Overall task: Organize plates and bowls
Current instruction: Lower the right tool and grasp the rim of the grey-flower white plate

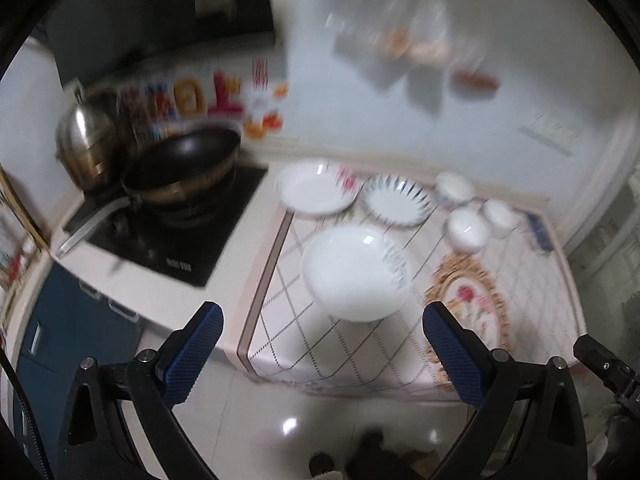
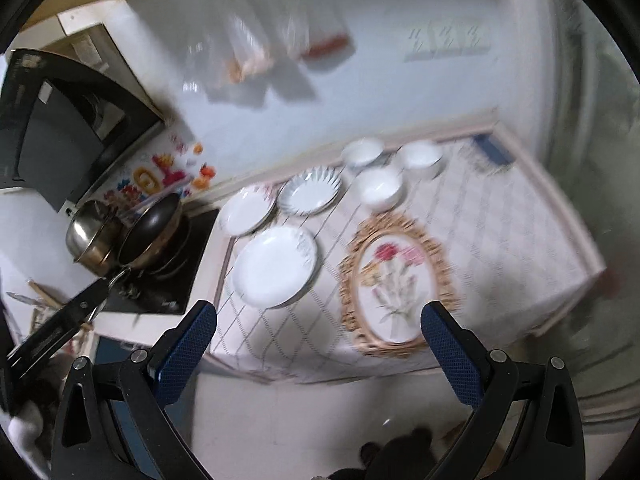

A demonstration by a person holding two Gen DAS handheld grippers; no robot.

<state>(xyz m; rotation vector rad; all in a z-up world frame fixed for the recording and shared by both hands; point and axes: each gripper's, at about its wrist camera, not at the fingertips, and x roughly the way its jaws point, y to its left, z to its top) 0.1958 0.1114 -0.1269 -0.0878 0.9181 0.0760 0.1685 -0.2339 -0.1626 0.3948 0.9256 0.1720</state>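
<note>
Plates and bowls sit on a patterned tablecloth [image 1: 352, 344], all well ahead of both grippers and touched by neither. The left gripper [image 1: 322, 316] hangs over the floor at the table's near edge with its blue-padded fingers [image 1: 192, 354] spread wide and nothing between them. The right gripper [image 2: 318, 316] is the same: fingers [image 2: 452, 354] far apart, empty, hovering short of the table.

Nearest the left gripper lies a large white plate [image 1: 356, 272], flat, just beyond the gap between its fingers. Behind it, side by side near the wall, are a second white plate [image 1: 316, 190] and a plate with a dark-streaked rim [image 1: 396, 200]. To their right stand three white bowls [image 1: 468, 228], upright and close together, mouths up. The plates and bowls are round, so no long axis shows.

From the right wrist view the large plate [image 2: 276, 266] lies ahead and to the left, and an oval flower design with a gold border [image 2: 394, 280] on the cloth lies straight ahead of the fingers, its long axis running away from the camera.

Left of the table is a counter with a black cooktop [image 1: 176, 236], a dark wok [image 1: 184, 164] and a steel pot [image 1: 86, 140]. The wall is pale tile and the floor glossy and light. Both views are blurred.
</note>
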